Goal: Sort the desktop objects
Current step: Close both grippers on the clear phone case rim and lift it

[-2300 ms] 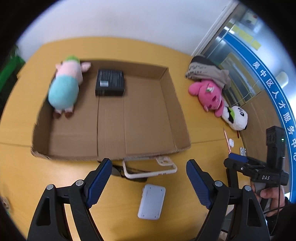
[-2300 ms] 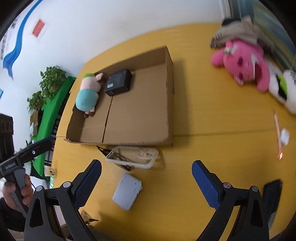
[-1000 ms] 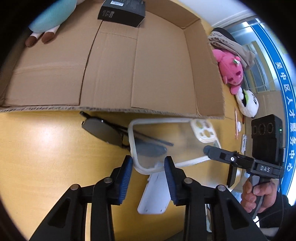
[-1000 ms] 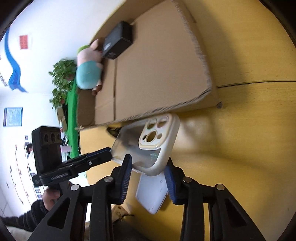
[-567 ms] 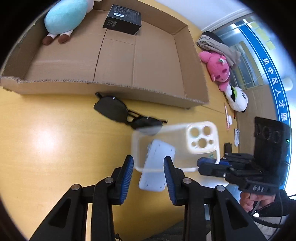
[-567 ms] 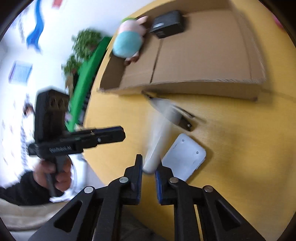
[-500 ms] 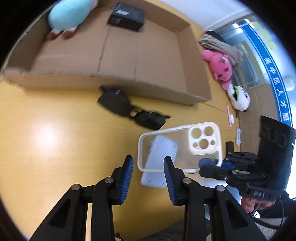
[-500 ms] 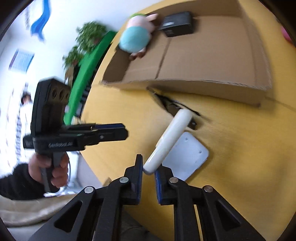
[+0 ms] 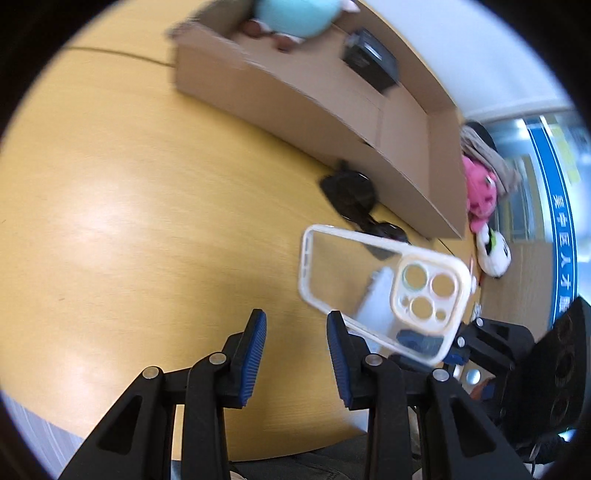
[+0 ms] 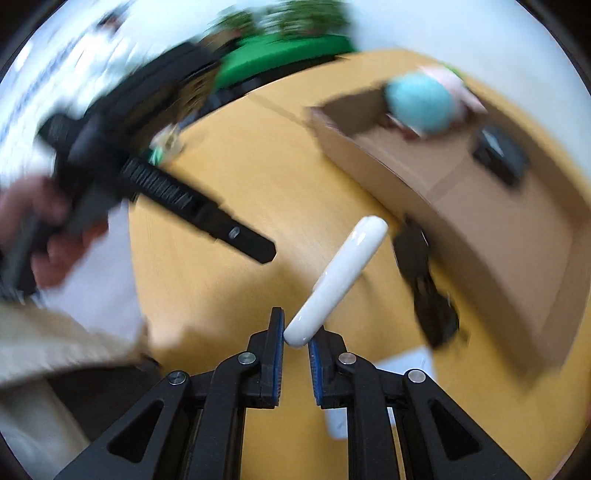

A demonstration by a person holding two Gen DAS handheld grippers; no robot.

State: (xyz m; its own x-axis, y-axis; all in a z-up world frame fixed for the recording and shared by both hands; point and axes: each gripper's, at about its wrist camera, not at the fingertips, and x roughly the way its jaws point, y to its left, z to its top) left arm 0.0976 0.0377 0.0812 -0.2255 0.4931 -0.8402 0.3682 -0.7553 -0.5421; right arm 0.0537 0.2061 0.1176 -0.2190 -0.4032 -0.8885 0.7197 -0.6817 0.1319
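Note:
A clear phone case with a cream rim hangs in the air, held edge-on in my right gripper, which is shut on its end. My left gripper is open and empty, just left of the case and apart from it. Black sunglasses lie on the yellow table in front of the cardboard box; they also show in the right wrist view. A white flat device lies on the table under the case.
The box holds a blue and pink plush and a black box. A pink plush, a panda plush and grey cloth lie at the right. The left gripper's body shows at the left.
My left gripper has let go of the phone case and opened. My right gripper keeps the case and has swung with it; both views have turned left.

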